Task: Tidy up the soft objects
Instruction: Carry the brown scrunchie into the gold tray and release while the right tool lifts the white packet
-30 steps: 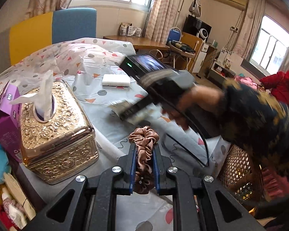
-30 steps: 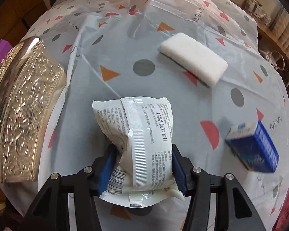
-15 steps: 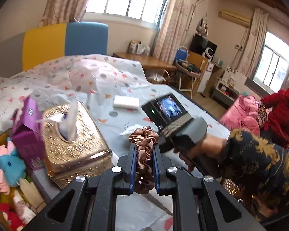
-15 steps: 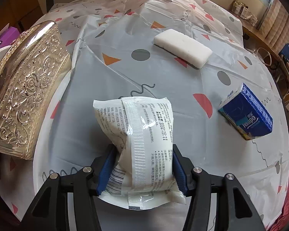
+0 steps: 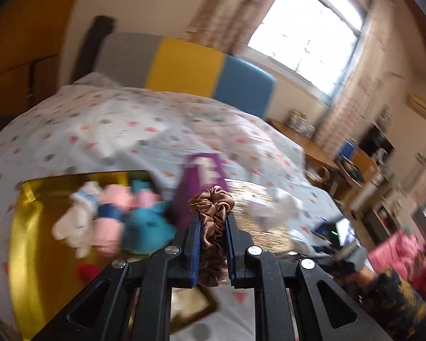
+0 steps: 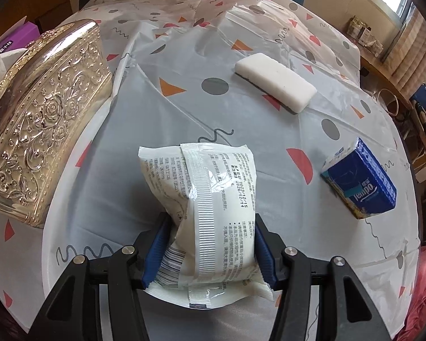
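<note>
**Reporter:** What did each hand carry at that instant?

**Photographer:** The left gripper was clamped narrowly on a brown satin scrunchie, held up above the table near the yellow bin of plush toys. The right gripper pinched a white wipes packet just over the patterned tablecloth.

**Reporter:** And what would doing it well have required?

**Photographer:** My judgement: bring the scrunchie fully over the bin before letting go, since the left view was blurred and the purple box and gold tissue box stood close. The sponge and blue tissue pack lay apart, waiting.
</note>
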`<state>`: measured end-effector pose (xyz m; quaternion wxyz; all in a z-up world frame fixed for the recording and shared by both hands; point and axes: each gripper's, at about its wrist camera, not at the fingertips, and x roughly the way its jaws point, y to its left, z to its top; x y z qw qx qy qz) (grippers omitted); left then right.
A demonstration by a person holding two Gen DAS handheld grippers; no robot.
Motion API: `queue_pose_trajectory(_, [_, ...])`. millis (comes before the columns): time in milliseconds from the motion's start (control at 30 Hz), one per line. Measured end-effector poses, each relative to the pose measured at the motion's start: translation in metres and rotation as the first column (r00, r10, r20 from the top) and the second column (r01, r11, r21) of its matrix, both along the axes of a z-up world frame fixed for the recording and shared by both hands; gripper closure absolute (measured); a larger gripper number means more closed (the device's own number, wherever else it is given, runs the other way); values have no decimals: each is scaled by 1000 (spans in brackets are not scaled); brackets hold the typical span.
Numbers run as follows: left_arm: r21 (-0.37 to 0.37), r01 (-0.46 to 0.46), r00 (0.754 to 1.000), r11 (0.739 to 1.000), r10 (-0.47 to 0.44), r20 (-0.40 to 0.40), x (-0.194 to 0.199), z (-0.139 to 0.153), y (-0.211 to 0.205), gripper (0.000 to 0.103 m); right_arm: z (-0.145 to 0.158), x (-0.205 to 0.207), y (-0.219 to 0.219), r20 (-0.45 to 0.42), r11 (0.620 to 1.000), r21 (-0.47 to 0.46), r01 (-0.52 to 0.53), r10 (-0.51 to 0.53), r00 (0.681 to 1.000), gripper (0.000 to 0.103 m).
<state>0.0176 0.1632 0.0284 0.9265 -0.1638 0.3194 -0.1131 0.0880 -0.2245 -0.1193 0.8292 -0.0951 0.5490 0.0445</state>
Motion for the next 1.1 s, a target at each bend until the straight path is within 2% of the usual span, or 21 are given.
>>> queue_pose_trajectory(100, [-19,-134,990,991,133,-47,-4,-16,44,88,1,-2,2,4,1000,-6,-4,4,1000,47])
queue_pose_trajectory(200, [-19,-242,966,970,238,-104,-7,-35,76,88,3,-6,4,5,1000,-6,-4,4,1000,47])
queue_pose_trajectory(367, [-36,-343,920,938,329,-213,-6,-71,105,88,3,-4,3,2,1000,-4,-3,3,1000,47])
queue_pose_trajectory(500, [-36,-342,910,939,321,-261,6,-90,101,86,2,0,1,1,1000,3,1,-1,1000,47])
queue_pose_trajectory(600, [-43,-337,911,940,314,-268,21,-94,95,83,1,3,0,4,1000,5,0,0,1000,47])
queue_pose_trajectory(667, [-53,-331,914,942,306,-266,30,-97,92,75,1,3,-1,5,1000,5,2,-3,1000,47])
queue_pose_trajectory(700, [-41,-318,917,947,297,-266,35,-98,88,68,1,3,0,5,1000,4,3,-3,1000,46])
queue_pose_trajectory(800, [-15,-307,916,952,291,-276,39,-102,81,59,1,3,0,6,1000,6,5,-5,1000,47])
queue_pose_trajectory(967, [82,-313,914,946,323,-244,27,-101,71,55,0,3,0,8,1000,6,4,-4,1000,46])
queue_pose_trajectory(1100, [197,-326,911,925,363,-197,13,-94,62,47,0,4,1,9,1000,3,1,-1,1000,46])
